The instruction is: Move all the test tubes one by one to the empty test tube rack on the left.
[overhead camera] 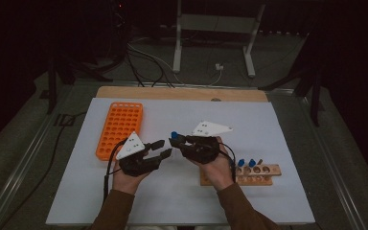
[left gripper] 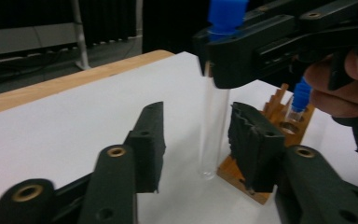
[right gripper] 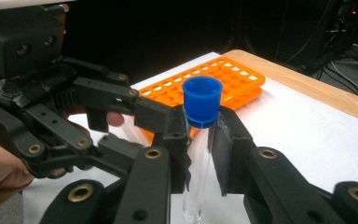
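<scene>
A clear test tube (left gripper: 213, 126) with a blue cap (right gripper: 202, 100) hangs upright above the white mat, near its middle. My right gripper (right gripper: 200, 149) is shut on the tube just below the cap. My left gripper (left gripper: 200, 144) reaches in from the left at the tube's lower half. Its jaws stand on either side of the glass, with a strip of mat showing between one pad and the tube. From the high view the two grippers meet tip to tip, left (overhead camera: 160, 148) and right (overhead camera: 175, 140).
An orange rack (overhead camera: 120, 129) with many empty holes lies at the mat's left. A wooden rack (overhead camera: 258, 173) at the right front holds two blue-capped tubes (overhead camera: 241, 163). The white mat (overhead camera: 268, 124) covers a wooden table.
</scene>
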Demonstrator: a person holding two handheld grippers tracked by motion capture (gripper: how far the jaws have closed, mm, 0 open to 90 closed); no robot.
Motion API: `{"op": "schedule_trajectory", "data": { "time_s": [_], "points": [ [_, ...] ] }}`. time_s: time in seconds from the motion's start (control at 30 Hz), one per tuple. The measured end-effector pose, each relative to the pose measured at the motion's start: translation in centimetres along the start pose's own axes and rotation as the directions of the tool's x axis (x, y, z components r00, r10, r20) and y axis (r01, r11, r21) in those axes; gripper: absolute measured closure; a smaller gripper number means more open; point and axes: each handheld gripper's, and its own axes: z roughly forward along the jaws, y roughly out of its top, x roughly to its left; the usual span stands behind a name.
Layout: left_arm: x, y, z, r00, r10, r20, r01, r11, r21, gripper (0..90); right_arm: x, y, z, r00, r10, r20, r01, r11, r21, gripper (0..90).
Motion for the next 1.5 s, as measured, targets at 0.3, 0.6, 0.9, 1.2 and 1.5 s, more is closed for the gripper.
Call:
{"op": "schedule_trajectory", "data": {
  "time_s": [0.3,0.6,0.9,1.2,1.5],
  "points": [
    [-0.3,0.0,0.4,0.9999,0.006,0.016,-0.006,1.0000,0.000,72.3,0.5,-0.1,0.4,0.9997,-0.010,-0.021,0.010,1.000,0.007,76.9],
    [-0.3,-0.1,0.5,0.9995,0.016,0.026,-0.016,0.9999,-0.001,75.3,0.6,-0.1,0.7,0.9992,-0.004,-0.041,0.004,1.000,0.010,76.9],
    [0.0,-0.2,0.2,0.9995,0.032,-0.004,-0.032,0.9995,0.007,78.2,0.6,0.1,0.7,0.9979,0.007,-0.065,-0.006,1.000,0.012,55.0],
    [1.8,-0.5,-0.8,0.9976,0.010,-0.069,-0.011,0.9999,-0.001,78.3,0.1,0.8,-1.0,1.0000,-0.004,0.005,0.004,1.000,0.005,15.8],
    [4.0,-0.8,-2.5,0.9888,-0.013,-0.148,0.009,0.9996,-0.028,78.3,-1.8,0.9,-4.4,0.9960,-0.006,0.089,0.007,1.000,-0.010,7.3]
  ]
}}
